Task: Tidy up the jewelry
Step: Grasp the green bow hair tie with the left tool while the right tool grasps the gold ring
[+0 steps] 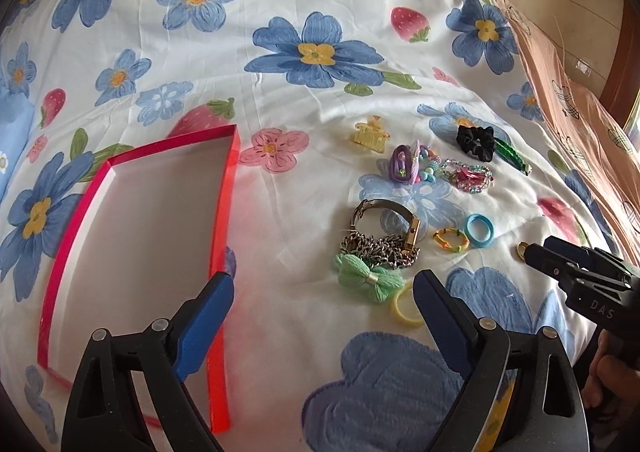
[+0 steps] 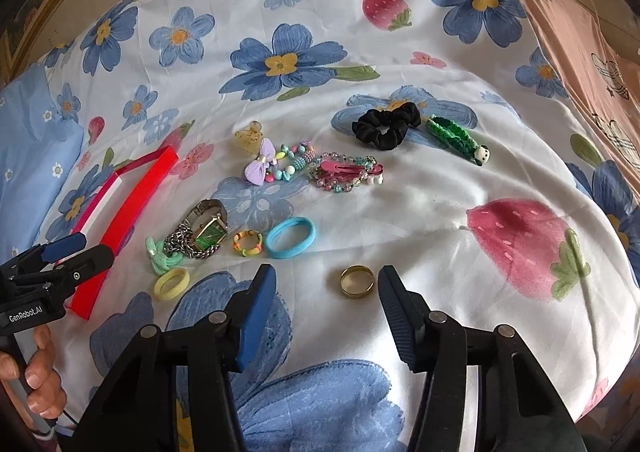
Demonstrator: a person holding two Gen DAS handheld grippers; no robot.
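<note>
Lying on a flowered bedsheet (image 2: 400, 211), the jewelry sits in a loose cluster to the right of a red tray (image 1: 224, 236), whose white floor shows no items in either view.

The right gripper (image 2: 326, 284) points down at a gold ring (image 2: 357, 282). The ring lies on the sheet between the two fingers, nearer the right one; neither pad touches it, so the jaws are apart and hold nothing. In the left view this gripper's tip sits just beside the ring at the right edge.

The left gripper (image 1: 322, 286) has its jaws spread wide and empty. Its left finger (image 1: 204, 324) hangs over the tray's near wall; its right finger is just beside a yellow hair tie (image 1: 404, 306) and near a green bow (image 1: 368, 282). Whether either finger touches anything cannot be told.

Behind the bow lie a chain (image 1: 380, 250) and a watch (image 2: 208, 230) with a green face, touching each other. Right of them are a small multicoloured ring (image 2: 248, 243) and a blue hair tie (image 2: 291, 238), side by side. Farther back sit a purple bow (image 2: 260, 167), a beaded bracelet (image 2: 292, 163), a pink clip (image 2: 344, 171) inside a clear bead bracelet, and a yellow claw clip (image 1: 372, 135). A black scrunchie (image 2: 386, 127) and a green braided clip (image 2: 456, 139) lie farthest back.

A hand (image 2: 40, 372) grips the left gripper's handle.
</note>
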